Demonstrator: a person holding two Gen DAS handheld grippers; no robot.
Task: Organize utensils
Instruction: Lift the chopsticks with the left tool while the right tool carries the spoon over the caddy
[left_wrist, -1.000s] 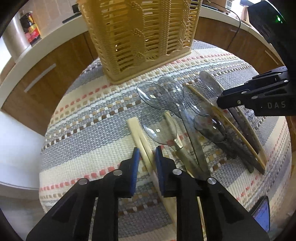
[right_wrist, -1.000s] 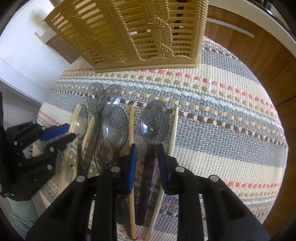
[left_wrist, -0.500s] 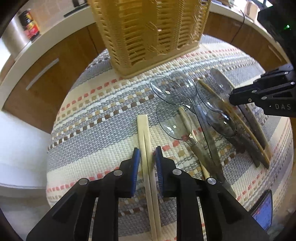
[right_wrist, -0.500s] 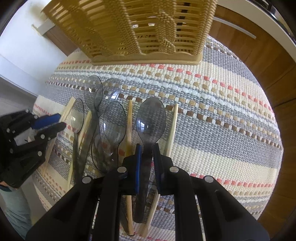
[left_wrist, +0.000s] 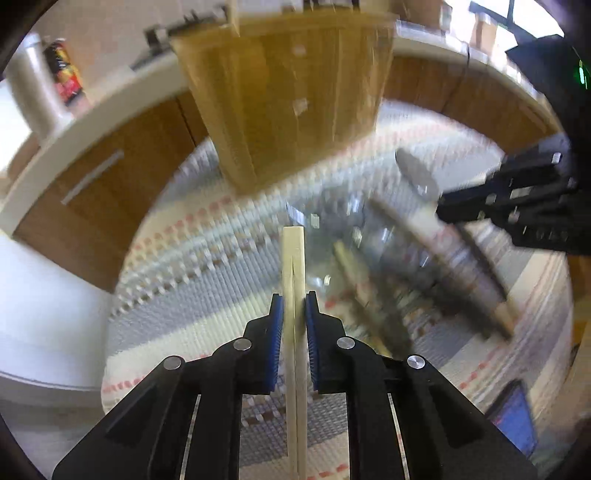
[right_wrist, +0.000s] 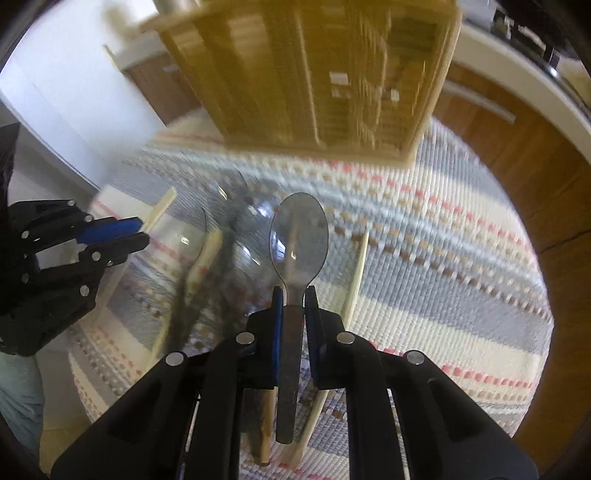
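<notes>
Utensils split between both grippers: the left gripper (left_wrist: 294, 314) is closing its fingers on pale wooden chopsticks (left_wrist: 293, 266), the right gripper (right_wrist: 294, 306) clamps a clear grey plastic spoon (right_wrist: 298, 236) by its handle, likely bound for the tan slatted basket (right_wrist: 314, 74).

On the mat (right_wrist: 461, 266), the basket (right_wrist: 310, 74) stands behind the loose spoons (left_wrist: 388, 258), with the chopsticks (left_wrist: 293, 266) to their left, a spoon (right_wrist: 299, 236) to their right, and cabinets (left_wrist: 110, 177) beyond.
</notes>
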